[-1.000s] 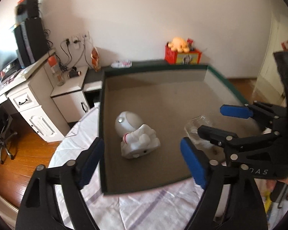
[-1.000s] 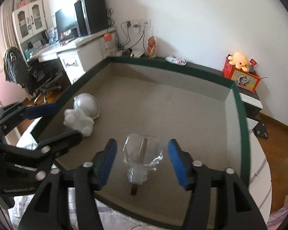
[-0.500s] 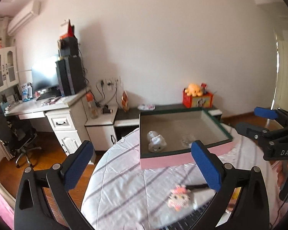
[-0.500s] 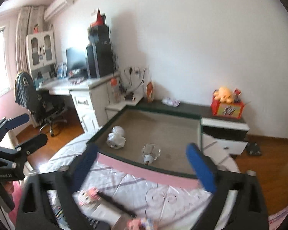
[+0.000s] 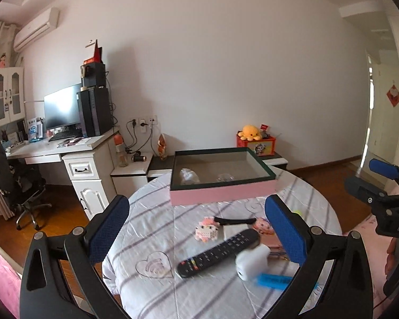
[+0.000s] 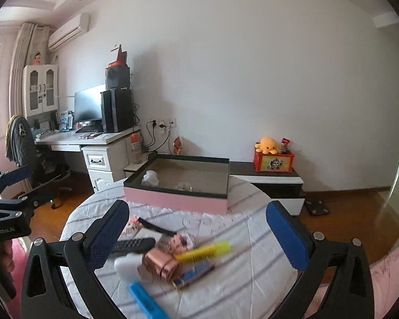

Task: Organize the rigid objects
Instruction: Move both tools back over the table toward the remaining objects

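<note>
With a white figurine (image 5: 189, 176) and a clear glass piece (image 5: 225, 177) already lying in the pink tray (image 5: 220, 193) at the far side of the table (image 5: 151, 228), the step in hand is probably choosing the next item from the near clutter, and it is best done by singling out one piece, such as the black remote (image 5: 218, 252) or the yellow highlighter (image 6: 202, 250), and approaching along its narrow width. The left gripper (image 5: 196, 232) is hanging over the pile with jaws spread as wide as they go, having just been opening, nothing between them. The right gripper (image 6: 196, 232) is doing the same, empty and touching nothing.
</note>
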A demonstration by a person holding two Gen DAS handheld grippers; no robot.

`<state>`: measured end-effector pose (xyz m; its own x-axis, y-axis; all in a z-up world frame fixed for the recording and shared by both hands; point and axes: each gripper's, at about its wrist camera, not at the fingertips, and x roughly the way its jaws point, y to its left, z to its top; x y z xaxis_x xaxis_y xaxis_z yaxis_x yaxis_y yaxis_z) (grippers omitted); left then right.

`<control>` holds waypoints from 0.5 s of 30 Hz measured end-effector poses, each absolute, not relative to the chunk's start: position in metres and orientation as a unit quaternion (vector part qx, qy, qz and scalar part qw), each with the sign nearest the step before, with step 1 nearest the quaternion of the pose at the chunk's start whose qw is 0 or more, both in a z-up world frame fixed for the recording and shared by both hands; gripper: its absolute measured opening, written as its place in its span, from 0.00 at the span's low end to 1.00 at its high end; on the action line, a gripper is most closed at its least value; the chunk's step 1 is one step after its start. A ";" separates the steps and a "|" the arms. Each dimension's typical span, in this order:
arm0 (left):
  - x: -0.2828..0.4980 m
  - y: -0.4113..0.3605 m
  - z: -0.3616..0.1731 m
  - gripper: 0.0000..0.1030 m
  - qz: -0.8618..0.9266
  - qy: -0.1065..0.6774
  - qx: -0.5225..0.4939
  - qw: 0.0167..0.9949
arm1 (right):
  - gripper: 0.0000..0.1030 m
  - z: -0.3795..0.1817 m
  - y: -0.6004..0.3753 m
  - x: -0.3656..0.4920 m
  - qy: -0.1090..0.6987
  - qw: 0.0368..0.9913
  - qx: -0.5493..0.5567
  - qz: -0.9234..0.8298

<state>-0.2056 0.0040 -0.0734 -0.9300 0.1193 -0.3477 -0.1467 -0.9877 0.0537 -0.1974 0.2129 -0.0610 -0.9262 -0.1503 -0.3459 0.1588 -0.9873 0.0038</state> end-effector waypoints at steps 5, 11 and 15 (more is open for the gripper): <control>-0.191 0.015 -0.078 1.00 0.979 0.051 -0.182 0.073 | 1.00 -0.072 0.218 -0.188 0.015 0.072 0.186 -0.980; -0.184 0.020 -0.088 1.00 0.976 0.060 -0.196 0.073 | 1.00 -0.097 0.209 -0.184 0.028 0.087 0.216 -0.972; -0.184 0.018 -0.098 1.00 0.973 0.063 -0.210 0.071 | 1.00 -0.118 0.200 -0.185 0.040 0.106 0.241 -0.964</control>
<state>-0.1842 0.0179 -0.0984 -0.9017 0.1125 -0.4175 -0.1653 -0.9819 0.0922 -0.1854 0.2001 -0.1184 -0.8617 -0.1842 -0.4728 0.2230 -0.9745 -0.0267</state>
